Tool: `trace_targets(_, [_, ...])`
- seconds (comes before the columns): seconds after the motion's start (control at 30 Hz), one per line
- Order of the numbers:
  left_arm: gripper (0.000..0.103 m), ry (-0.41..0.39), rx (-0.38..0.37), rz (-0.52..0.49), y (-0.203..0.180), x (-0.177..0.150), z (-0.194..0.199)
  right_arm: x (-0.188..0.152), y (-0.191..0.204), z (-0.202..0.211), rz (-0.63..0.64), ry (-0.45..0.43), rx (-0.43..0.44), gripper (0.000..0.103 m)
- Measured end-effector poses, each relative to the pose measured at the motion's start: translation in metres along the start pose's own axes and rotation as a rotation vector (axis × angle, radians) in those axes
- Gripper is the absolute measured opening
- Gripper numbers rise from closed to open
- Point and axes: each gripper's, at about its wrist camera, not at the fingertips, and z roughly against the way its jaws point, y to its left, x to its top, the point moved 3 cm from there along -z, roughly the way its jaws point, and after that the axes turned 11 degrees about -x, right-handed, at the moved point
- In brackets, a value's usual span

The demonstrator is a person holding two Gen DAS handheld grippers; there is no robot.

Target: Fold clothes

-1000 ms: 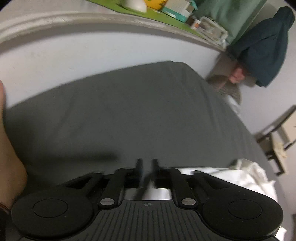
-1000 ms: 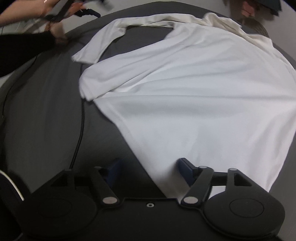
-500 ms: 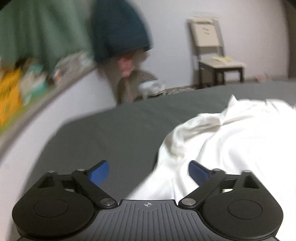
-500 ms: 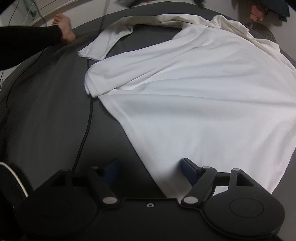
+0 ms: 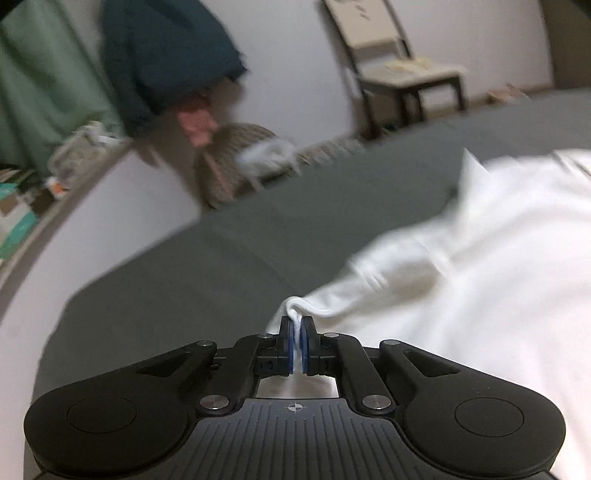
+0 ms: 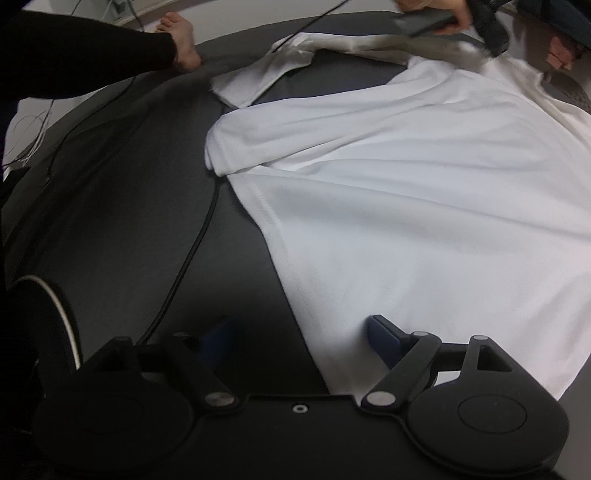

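A white long-sleeved shirt (image 6: 424, 206) lies spread on a dark grey sheet (image 6: 122, 206). In the left wrist view the shirt (image 5: 480, 280) fills the right side. My left gripper (image 5: 297, 328) is shut on a bunched fold of the shirt's edge. It also shows at the top right of the right wrist view (image 6: 487, 22), held in a hand at the shirt's far edge. My right gripper (image 6: 299, 334) is open and straddles the shirt's near hem corner, one finger on each side of the stitched edge.
A black cable (image 6: 192, 254) runs over the sheet left of the shirt. A person's bare foot (image 6: 181, 40) rests at the far left edge. A chair (image 5: 399, 70), a woven basket (image 5: 236, 158) and hanging clothes (image 5: 162, 55) stand beyond the sheet.
My left gripper opened while swinging toward the shirt, then closed on its edge. My right gripper stayed open and edged closer to the hem.
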Motion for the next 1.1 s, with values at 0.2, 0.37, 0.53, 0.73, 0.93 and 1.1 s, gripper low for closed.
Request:
trace_targets(0.2, [0.005, 0.010, 0.073, 0.128, 0.025, 0.018, -0.035, 0.038, -0.062, 0.029, -0.138, -0.070, 0.053, 0.062])
trace_targets(0.37, [0.006, 0.067, 0.066, 0.105, 0.012, 0.005, -0.044, 0.102, -0.216, 0.038, -0.382, -0.208, -0.259, 0.070])
trace_targets(0.53, [0.067, -0.021, -0.008, 0.270, 0.027, -0.014, -0.011, 0.162, -0.346, -0.003, -0.403, -0.184, -0.562, 0.062])
trace_targets(0.73, [0.085, -0.119, -0.144, 0.245, 0.038, -0.029, 0.012, 0.204, -0.409, -0.054, -0.378, -0.072, -0.612, 0.050])
trace_targets(0.93, [0.084, -0.044, -0.205, 0.174, 0.040, -0.039, 0.014, 0.217, -0.410, -0.106, -0.289, -0.009, -0.619, 0.050])
trace_targets(1.1, [0.053, 0.005, -0.236, 0.211, 0.053, -0.041, 0.000, 0.222, -0.409, -0.126, -0.345, -0.037, -0.550, 0.007])
